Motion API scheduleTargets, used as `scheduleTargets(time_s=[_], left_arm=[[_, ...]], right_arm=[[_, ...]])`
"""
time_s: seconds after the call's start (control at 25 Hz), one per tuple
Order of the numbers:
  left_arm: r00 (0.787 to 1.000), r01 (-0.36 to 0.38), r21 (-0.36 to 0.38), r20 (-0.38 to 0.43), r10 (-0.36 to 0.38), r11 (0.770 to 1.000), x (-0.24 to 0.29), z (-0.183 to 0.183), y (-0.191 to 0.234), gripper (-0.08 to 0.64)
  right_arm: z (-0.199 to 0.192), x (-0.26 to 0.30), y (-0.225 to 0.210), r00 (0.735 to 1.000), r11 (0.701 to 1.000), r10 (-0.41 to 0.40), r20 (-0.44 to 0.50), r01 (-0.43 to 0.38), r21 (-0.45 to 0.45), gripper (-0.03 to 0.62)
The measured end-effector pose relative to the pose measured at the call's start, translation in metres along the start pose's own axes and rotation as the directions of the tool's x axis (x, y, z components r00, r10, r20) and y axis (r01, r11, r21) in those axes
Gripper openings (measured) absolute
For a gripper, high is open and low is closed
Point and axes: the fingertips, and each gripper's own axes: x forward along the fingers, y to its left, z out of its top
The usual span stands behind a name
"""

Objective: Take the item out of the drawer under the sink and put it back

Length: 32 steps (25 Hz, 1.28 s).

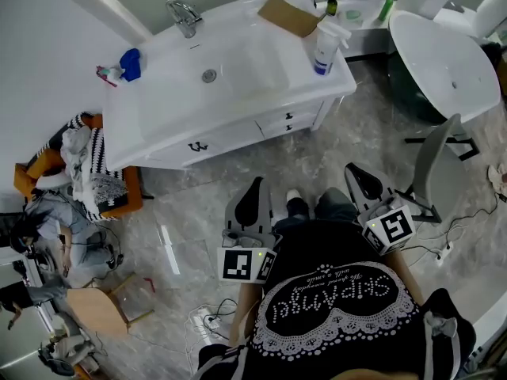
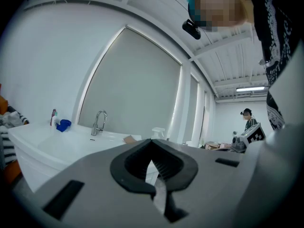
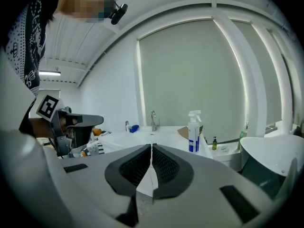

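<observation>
Holds the left hand-held gripper [image 1: 255,187] and the right hand-held gripper [image 1: 354,172] side by side in front of the body, each with jaws pressed together on nothing. Faces both toward the white sink cabinet [image 1: 158,145], well apart from it, across a bare stretch of marbled floor [image 1: 317,161]. Finds the drawers [image 1: 279,122] below the front edge shut, the item out of sight. Carries on the surface [image 1: 253,77] a faucet [image 1: 184,14], a spray bottle [image 1: 325,46] near the right corner and a cardboard piece [image 1: 287,14]. Hems the floor with an orange basket [image 1: 133,200] of laundry at left, a grey chair [image 1: 436,165] and a white tub [image 1: 444,62] at right.
</observation>
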Motion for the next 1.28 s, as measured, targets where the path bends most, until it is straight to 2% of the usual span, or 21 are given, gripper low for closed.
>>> scheduleTargets(time_s=[0.52,0.96,1.28], left_arm=[[0.998,0.042,-0.019,-0.055,-0.043,0.999,-0.005,-0.015,-0.001,0.003],[0.995,-0.063,-0.049,-0.086,0.058,0.997,-0.013,-0.025,0.014,0.003],[0.993,-0.090,-0.064,-0.078,0.085,0.994,0.015,-0.020,0.009,0.003]], right_arm=[[-0.011,-0.011,0.011,0.999,0.998,-0.039,-0.007,0.040,0.041,0.020],[-0.013,0.015,0.015,0.998,0.998,0.056,-0.041,-0.055,0.035,0.020],[-0.004,0.037,-0.010,0.993,0.995,0.102,-0.050,-0.101,0.026,0.020]])
